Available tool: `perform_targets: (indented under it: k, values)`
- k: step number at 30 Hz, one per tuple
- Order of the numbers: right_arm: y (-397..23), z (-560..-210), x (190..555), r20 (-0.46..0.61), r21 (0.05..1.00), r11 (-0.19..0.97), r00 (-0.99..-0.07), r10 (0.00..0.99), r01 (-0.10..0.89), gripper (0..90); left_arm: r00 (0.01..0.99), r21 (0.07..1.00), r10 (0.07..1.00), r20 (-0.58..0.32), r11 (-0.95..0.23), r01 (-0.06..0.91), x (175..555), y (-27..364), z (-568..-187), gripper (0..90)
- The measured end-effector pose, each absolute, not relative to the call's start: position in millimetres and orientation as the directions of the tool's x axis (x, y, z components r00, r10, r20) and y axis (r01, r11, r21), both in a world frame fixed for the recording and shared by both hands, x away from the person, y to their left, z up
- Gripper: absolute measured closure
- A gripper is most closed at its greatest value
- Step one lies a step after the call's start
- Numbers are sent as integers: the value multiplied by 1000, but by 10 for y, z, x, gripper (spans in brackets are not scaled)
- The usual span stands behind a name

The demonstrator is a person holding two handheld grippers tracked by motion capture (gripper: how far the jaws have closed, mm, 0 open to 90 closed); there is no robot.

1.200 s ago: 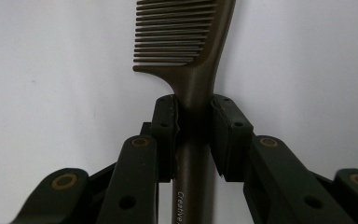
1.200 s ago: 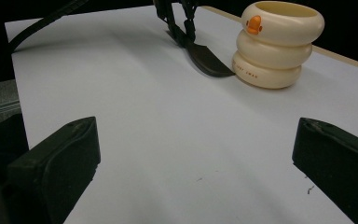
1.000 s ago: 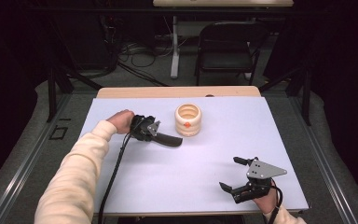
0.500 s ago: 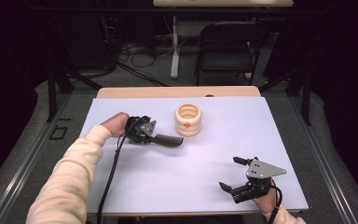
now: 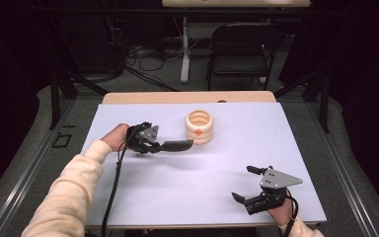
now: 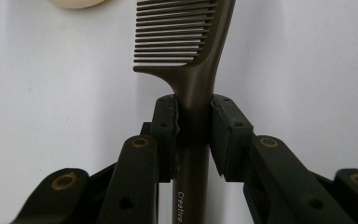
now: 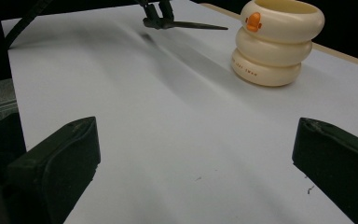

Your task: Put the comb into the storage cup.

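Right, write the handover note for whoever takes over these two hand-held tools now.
Left tool: shut on the handle of the dark brown plastic wide-tooth comb, held off the white table, teeth end pointing at the cream ringed holder with the orange duck mark.
Right tool: open, holding nothing, near the table's front right.
Done: comb picked up.
Left: probably lower the comb into the holder, which stands upright with its mouth open, then release.

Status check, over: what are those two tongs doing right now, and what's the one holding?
Left tongs shut on comb handle, teeth toward cream holder. Right tongs open, empty, low over table. Nothing between comb and holder.
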State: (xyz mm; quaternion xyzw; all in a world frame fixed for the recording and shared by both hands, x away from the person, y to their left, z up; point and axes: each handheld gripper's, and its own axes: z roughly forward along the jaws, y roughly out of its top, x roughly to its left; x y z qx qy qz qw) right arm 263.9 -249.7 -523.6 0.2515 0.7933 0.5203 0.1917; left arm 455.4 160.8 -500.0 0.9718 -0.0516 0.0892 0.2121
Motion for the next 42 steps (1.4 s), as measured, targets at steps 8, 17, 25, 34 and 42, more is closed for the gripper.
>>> perform_targets:
  k: [8, 17, 25, 34, 42]
  values:
    - [-2497, -5235, 2639, -44, 922, 333, -800, 599, 199, 4, 977, 486, 53, 205, -872, -55, 4422, 1670, -4983, 724]
    - [-2496, -5233, 2643, -42, 921, 334, -801, 597, 200, 4, 970, 523, 111, 216, -852, -19, 4291, 1662, -4981, 724]
    - [-2497, -5234, 2645, -42, 921, 335, -801, 597, 201, 4, 960, 553, 185, 212, -832, 39, 4209, 1646, -4958, 724]
    - [-2497, -5234, 2645, -41, 920, 334, -800, 598, 203, 4, 940, 593, 273, 202, -798, 105, 4099, 1645, -4933, 724]
    - [-2497, -5230, 2639, -42, 921, 335, -801, 597, 201, 4, 924, 627, 334, 187, -764, 149, 4022, 1652, -4915, 724]
